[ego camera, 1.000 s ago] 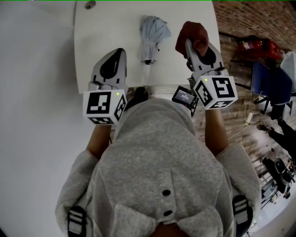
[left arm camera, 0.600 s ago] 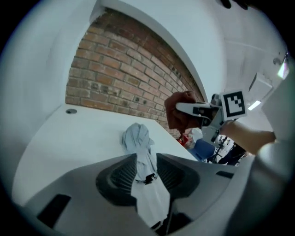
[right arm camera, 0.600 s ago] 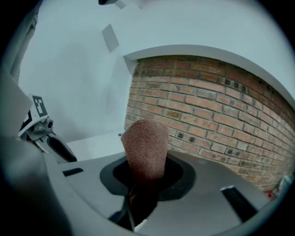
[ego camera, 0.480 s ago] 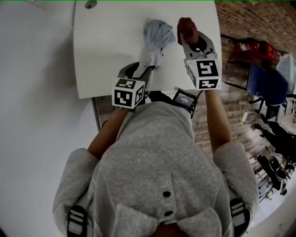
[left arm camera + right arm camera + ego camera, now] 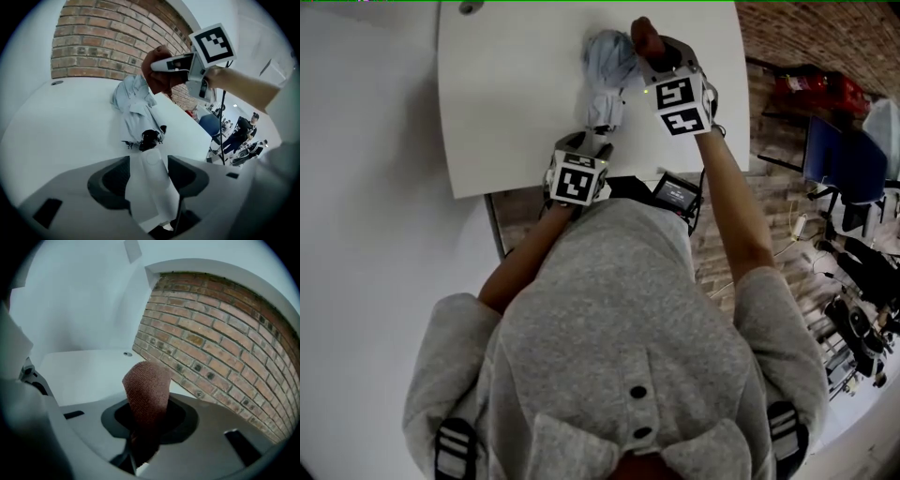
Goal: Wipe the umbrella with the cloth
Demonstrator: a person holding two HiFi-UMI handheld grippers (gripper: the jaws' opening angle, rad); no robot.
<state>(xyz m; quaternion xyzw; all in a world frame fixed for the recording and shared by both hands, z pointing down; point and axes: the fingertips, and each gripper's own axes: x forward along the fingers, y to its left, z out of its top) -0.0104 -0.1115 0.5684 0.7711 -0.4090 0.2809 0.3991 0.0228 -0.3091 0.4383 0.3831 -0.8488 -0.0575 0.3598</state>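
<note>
Left gripper view: left gripper (image 5: 148,165) jaws just opening wide, not clamped, astride white handle (image 5: 151,192) of folded umbrella (image 5: 135,104) lying on table (image 5: 61,122), likely to steady it. Right gripper (image 5: 149,422) clamped on brown cloth (image 5: 146,389), beside canopy, ready for wiping.

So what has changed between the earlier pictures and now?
Both grippers came down toward the umbrella. The left gripper, its jaws just opening, now has the handle between them, not yet gripped. The right gripper carried the cloth beside the umbrella's far end. The cloth stays clamped; the umbrella still lies on the table.
</note>
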